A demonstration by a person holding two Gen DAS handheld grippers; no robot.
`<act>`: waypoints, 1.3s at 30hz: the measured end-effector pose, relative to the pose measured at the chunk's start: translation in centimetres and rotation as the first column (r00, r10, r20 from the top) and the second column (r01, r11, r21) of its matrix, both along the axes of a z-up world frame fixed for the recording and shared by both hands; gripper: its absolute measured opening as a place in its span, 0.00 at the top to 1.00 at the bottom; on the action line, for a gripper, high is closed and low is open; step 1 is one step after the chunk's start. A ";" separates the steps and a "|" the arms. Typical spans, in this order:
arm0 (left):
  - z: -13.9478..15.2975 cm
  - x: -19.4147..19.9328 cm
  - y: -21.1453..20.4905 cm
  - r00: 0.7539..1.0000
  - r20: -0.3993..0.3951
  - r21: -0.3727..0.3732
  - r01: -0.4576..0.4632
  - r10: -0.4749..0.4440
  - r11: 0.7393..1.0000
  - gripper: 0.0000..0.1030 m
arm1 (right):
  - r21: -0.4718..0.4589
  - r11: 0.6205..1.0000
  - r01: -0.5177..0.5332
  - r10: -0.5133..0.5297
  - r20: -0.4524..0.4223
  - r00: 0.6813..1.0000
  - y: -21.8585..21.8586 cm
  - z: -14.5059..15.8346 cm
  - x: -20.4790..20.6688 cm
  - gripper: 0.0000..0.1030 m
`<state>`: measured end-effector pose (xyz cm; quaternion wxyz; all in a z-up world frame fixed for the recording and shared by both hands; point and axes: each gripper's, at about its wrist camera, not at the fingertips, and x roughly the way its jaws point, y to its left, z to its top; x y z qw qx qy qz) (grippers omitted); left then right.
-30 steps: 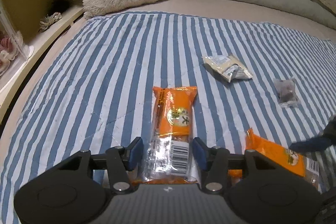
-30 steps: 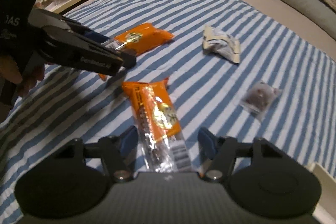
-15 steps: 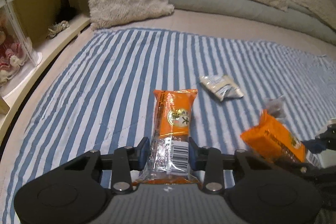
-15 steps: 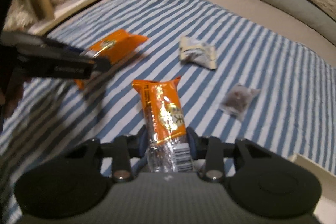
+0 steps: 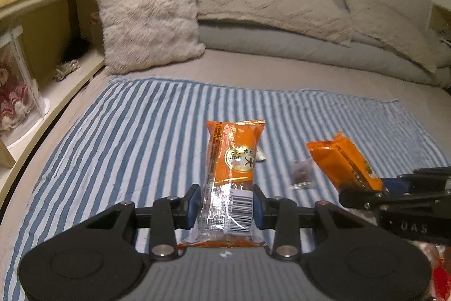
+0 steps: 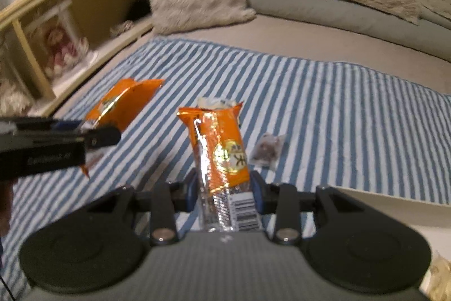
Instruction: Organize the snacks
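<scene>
**Operator:** Currently, what does each gripper hold, and why by that end?

**Technician:** The left gripper (image 5: 227,206) is clamped on one orange snack pack (image 5: 229,182); the right gripper (image 6: 222,195) is clamped on a second orange snack pack (image 6: 222,160). Both sets of jaws closed in within the last second, and each now pinches the clear barcode end. That leaves the printed length pointing forward, clear of the striped blanket (image 5: 126,137).

**Operator:** What remains on the blanket?

**Technician:** A small dark packet (image 6: 266,150) lies just beyond the right-hand pack, near the blanket's middle. A pale packet (image 6: 215,102) lies farther back, mostly hidden. A fluffy cushion (image 5: 146,16) sits past the blanket's far left corner.

**Operator:** Destination?

**Technician:** Probably the pale box edge (image 6: 394,203) at the near right; its contents cannot be confirmed.
</scene>
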<state>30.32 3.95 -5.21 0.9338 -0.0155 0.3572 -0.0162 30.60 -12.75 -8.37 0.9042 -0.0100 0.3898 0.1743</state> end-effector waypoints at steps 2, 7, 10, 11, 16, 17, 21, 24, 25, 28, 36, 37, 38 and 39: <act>0.7 -0.7 -0.7 1.000 0.013 0.002 0.016 -0.016 1.000 0.62 | 0.022 1.000 0.021 -0.021 0.012 1.000 -0.9 0.6 -0.5 0.58; 2.5 -2.5 -3.0 0.995 0.062 0.020 0.078 -0.079 0.997 0.62 | 0.051 0.997 0.050 -0.052 0.046 0.998 -3.1 2.2 -3.0 0.58; 3.4 -3.4 -4.6 0.990 0.083 0.008 0.114 -0.114 0.993 0.62 | 0.071 0.995 0.067 -0.072 0.065 0.995 -4.8 3.4 -4.5 0.58; 3.6 -3.8 -5.1 0.988 0.089 0.005 0.126 -0.126 0.992 0.62 | 0.073 0.995 0.072 -0.078 0.070 0.995 -4.9 3.5 -4.8 0.58; 4.5 -5.1 -8.1 0.974 0.120 -0.027 0.198 -0.193 0.980 0.62 | 0.078 0.989 0.125 -0.132 0.087 0.987 -7.9 4.3 -6.7 0.58; 4.6 -5.4 -8.8 0.971 0.124 -0.034 0.209 -0.203 0.977 0.62 | 0.079 0.987 0.141 -0.148 0.091 0.985 -8.7 4.5 -7.1 0.58; 4.7 -6.0 -11.8 0.958 0.128 -0.056 0.267 -0.258 0.962 0.62 | 0.078 0.974 0.213 -0.221 0.101 0.970 -12.1 4.7 -8.8 0.58; 4.6 -6.3 -14.0 0.947 0.128 -0.063 0.305 -0.296 0.950 0.62 | 0.076 0.960 0.270 -0.276 0.102 0.956 -15.0 4.8 -10.1 0.58; 4.6 -6.4 -14.6 0.944 0.130 -0.063 0.313 -0.303 0.948 0.62 | 0.071 0.954 0.292 -0.298 0.102 0.949 -16.1 4.7 -10.7 0.58; 4.5 -6.7 -16.4 0.934 0.138 -0.084 0.343 -0.330 0.936 0.62 | 0.066 0.938 0.341 -0.347 0.103 0.932 -18.6 4.6 -11.9 0.58; 3.2 -6.0 -20.6 0.920 0.117 -0.109 0.385 -0.373 0.916 0.62 | 0.026 0.893 0.449 -0.450 0.094 0.888 -23.8 3.1 -14.7 0.58; 2.9 -5.7 -21.0 0.921 0.107 -0.122 0.385 -0.374 0.915 0.62 | 0.021 0.888 0.460 -0.460 0.090 0.883 -24.1 2.8 -14.7 0.58; 2.6 -5.6 -21.4 0.922 0.098 -0.136 0.386 -0.375 0.913 0.62 | 0.016 0.881 0.472 -0.472 0.085 0.878 -24.7 2.5 -14.9 0.58; 2.3 -5.3 -21.7 0.923 0.089 -0.151 0.384 -0.374 0.911 0.62 | 0.011 0.876 0.482 -0.482 0.081 0.873 -25.2 2.2 -15.0 0.58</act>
